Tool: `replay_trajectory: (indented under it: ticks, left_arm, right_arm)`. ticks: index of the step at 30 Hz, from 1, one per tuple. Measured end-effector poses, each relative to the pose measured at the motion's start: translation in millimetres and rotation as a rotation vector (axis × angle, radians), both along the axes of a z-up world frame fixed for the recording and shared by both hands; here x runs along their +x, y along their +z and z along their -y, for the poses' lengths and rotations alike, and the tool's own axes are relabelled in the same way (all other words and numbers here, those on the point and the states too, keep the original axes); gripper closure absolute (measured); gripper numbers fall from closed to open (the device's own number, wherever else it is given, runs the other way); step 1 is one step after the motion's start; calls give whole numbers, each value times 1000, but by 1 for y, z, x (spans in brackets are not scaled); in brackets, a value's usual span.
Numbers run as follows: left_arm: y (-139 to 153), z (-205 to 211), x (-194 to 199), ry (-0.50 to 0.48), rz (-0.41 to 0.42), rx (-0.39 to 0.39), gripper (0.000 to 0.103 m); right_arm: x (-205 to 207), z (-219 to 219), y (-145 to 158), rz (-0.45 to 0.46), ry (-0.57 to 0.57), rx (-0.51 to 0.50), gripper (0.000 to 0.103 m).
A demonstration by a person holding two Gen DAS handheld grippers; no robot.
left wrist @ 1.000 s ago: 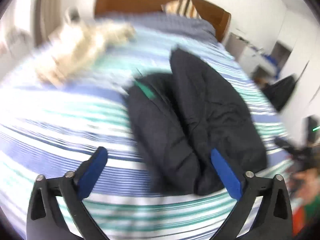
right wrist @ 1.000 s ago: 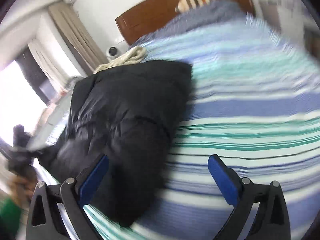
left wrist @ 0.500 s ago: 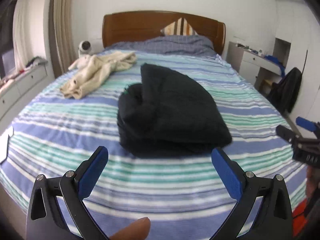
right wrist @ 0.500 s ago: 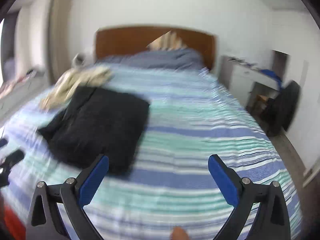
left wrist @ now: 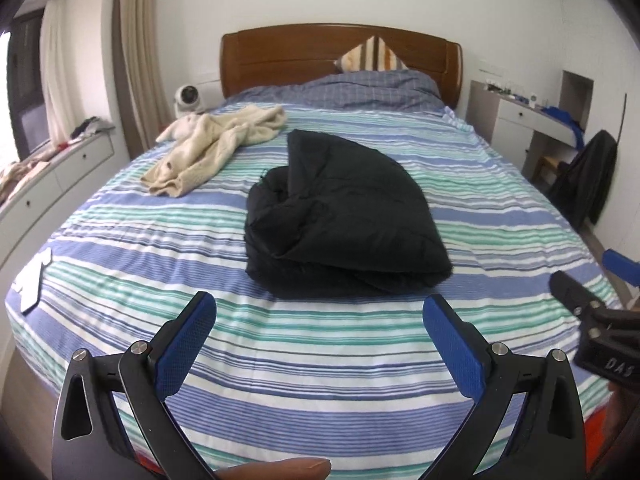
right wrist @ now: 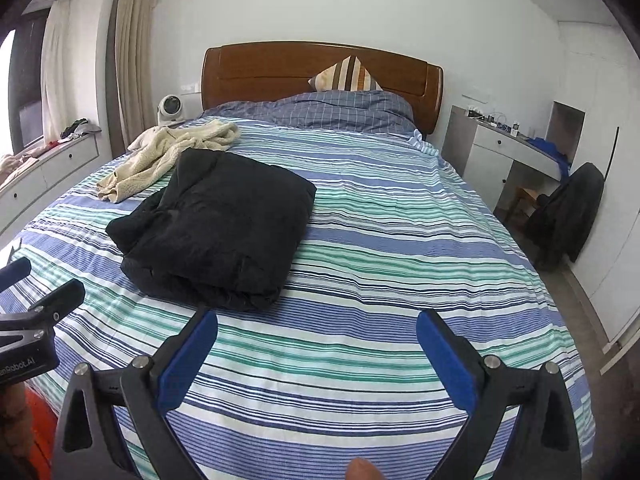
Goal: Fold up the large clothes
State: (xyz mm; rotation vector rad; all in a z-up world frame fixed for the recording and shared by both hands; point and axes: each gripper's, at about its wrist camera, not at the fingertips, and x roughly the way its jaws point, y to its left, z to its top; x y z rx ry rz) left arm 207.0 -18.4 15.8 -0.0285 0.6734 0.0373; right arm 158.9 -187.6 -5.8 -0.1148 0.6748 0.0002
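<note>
From the left wrist view, the left gripper (left wrist: 316,320) is hovering over the near end of the striped bed (left wrist: 120,248) with its jaws standing wide apart and gripping nothing. The folded black jacket (left wrist: 344,220) is lying on the bed just ahead of the jaws, apart from them. A cream garment (left wrist: 208,148) is sprawling farther ahead to the left.

From the right wrist view, the right gripper (right wrist: 316,340) is likewise holding its jaws wide apart and empty. The black jacket is resting ahead and left of its jaws, not touching them.
</note>
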Motion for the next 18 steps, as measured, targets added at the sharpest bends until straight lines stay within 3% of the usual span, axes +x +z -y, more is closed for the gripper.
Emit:
replay_trajectory:
  ticks: [18]
  left_arm:
    - [8, 2, -11, 89, -32, 98, 0]
  right_arm:
    - [-17, -8, 4, -39, 24, 38, 2]
